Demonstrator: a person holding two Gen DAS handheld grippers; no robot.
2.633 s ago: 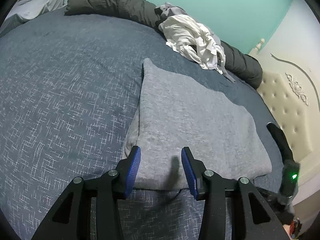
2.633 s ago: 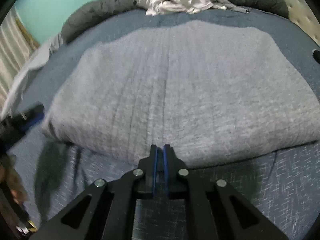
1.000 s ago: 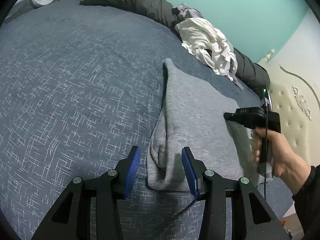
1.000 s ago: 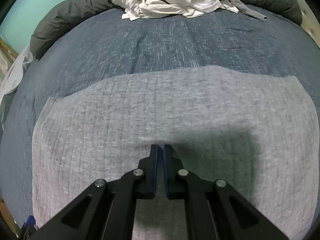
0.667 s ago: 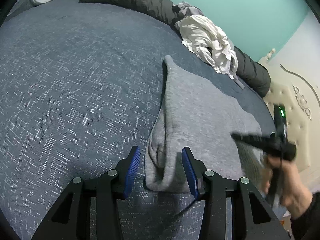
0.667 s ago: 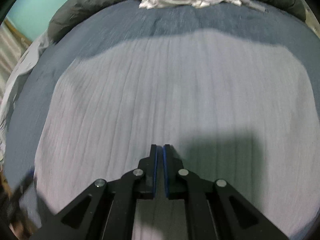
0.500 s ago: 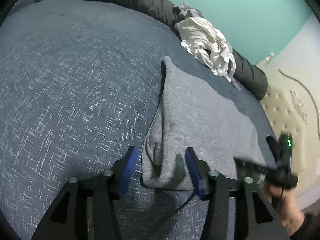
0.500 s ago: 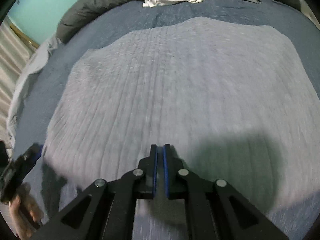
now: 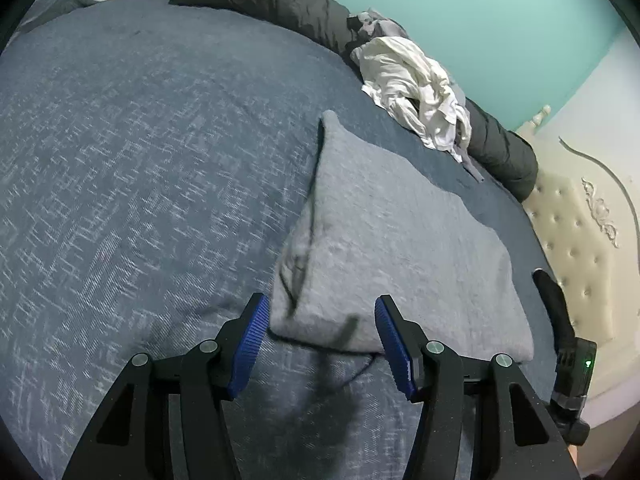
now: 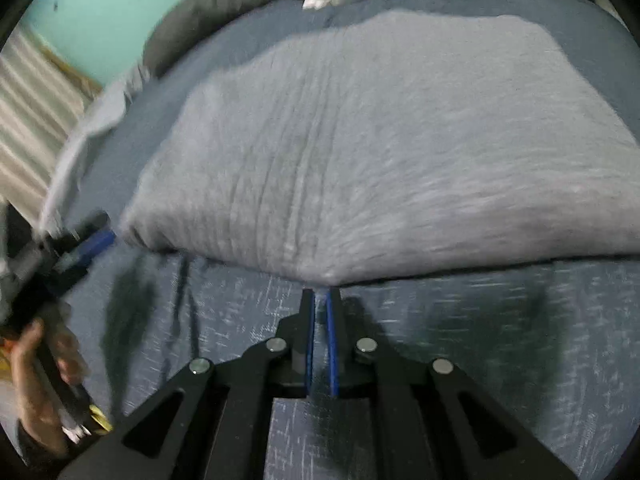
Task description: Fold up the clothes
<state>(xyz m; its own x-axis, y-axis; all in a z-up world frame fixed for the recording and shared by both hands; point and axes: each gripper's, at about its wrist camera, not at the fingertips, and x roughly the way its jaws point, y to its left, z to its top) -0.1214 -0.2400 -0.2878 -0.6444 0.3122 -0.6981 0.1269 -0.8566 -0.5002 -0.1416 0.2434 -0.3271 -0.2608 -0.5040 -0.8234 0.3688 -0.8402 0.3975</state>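
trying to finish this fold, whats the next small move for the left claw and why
Probably ease the left claw forward and close on the grey garment: it is open, just short of the near corner, where layers gape. The right claw is shut, just short of the near edge, holding nothing.

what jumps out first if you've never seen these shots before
The folded light grey knit garment lies flat in the middle of the dark blue woven bedspread, filling both views. The left tool hangs open just short of the garment's near corner, and the right tool, jaws nearly together, sits off its near edge. Farther back, a crumpled white cloth pile rests against a long dark grey rolled duvet under the teal wall.
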